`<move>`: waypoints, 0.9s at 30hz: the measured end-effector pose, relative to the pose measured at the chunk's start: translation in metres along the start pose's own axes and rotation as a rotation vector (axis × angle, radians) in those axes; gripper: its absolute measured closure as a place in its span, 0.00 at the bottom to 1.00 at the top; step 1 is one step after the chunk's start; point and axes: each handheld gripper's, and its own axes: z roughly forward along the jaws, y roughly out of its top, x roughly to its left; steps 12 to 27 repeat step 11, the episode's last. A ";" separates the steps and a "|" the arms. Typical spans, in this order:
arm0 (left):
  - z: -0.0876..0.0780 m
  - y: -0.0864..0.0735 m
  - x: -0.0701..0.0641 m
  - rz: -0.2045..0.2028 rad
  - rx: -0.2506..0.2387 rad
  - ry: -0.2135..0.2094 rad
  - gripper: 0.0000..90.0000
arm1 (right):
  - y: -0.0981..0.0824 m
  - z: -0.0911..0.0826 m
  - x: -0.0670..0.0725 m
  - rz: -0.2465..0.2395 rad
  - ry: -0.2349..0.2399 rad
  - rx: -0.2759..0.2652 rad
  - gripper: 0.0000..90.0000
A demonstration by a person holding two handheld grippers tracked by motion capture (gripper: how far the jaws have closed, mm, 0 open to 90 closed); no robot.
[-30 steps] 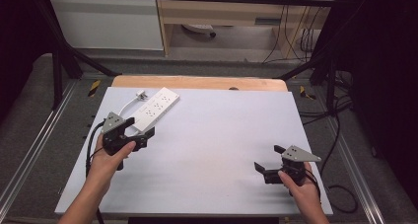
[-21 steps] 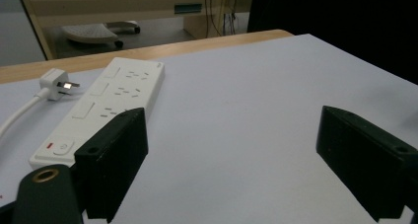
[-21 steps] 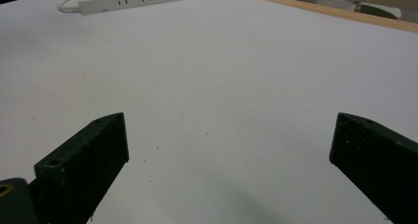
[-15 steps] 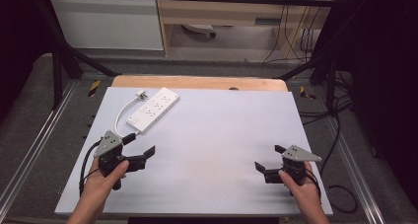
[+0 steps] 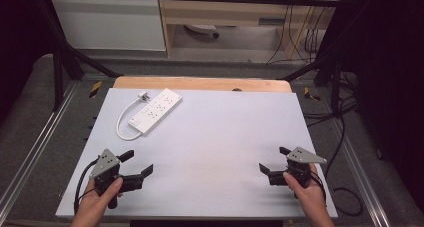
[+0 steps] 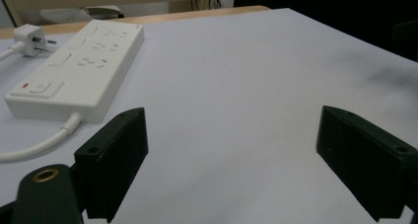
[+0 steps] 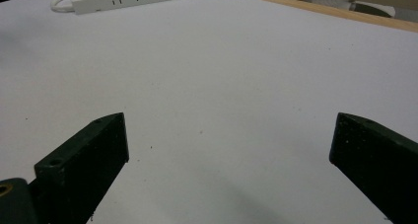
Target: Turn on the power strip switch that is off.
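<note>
lab: black frame (image 5: 65, 62), loose cables (image 5: 300, 37), padded floor (image 5: 30, 122)

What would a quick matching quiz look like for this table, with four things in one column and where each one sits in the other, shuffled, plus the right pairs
Things:
1. power strip
2. plug
3. left gripper
4. right gripper

Places, as seen in the high view:
A. near right part of the table, jaws open
B. far left part of the table, lying flat
C. near left part of the table, jaws open
D. just beyond the strip's far left side, at the end of the white cord

Pairs: 1-B, 2-D, 3-C, 4-A
</note>
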 end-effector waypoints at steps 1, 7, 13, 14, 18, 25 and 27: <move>0.001 -0.004 0.000 0.005 0.008 0.003 0.14 | 0.000 0.000 0.000 -0.002 -0.004 0.001 0.02; 0.004 -0.011 0.001 0.036 0.013 0.021 0.14 | -0.004 0.002 -0.004 0.016 -0.062 0.041 0.03; 0.006 -0.011 0.003 0.044 0.010 0.030 0.14 | -0.010 0.010 -0.010 0.034 -0.139 0.128 0.03; 0.006 -0.011 0.003 0.044 0.010 0.030 0.14 | -0.010 0.010 -0.010 0.034 -0.139 0.128 0.03; 0.006 -0.011 0.003 0.044 0.010 0.030 0.14 | -0.010 0.010 -0.010 0.034 -0.139 0.128 0.03; 0.006 -0.011 0.003 0.044 0.010 0.030 0.14 | -0.010 0.010 -0.010 0.034 -0.139 0.128 0.03; 0.006 -0.011 0.003 0.044 0.010 0.030 0.14 | -0.010 0.010 -0.010 0.034 -0.139 0.128 0.03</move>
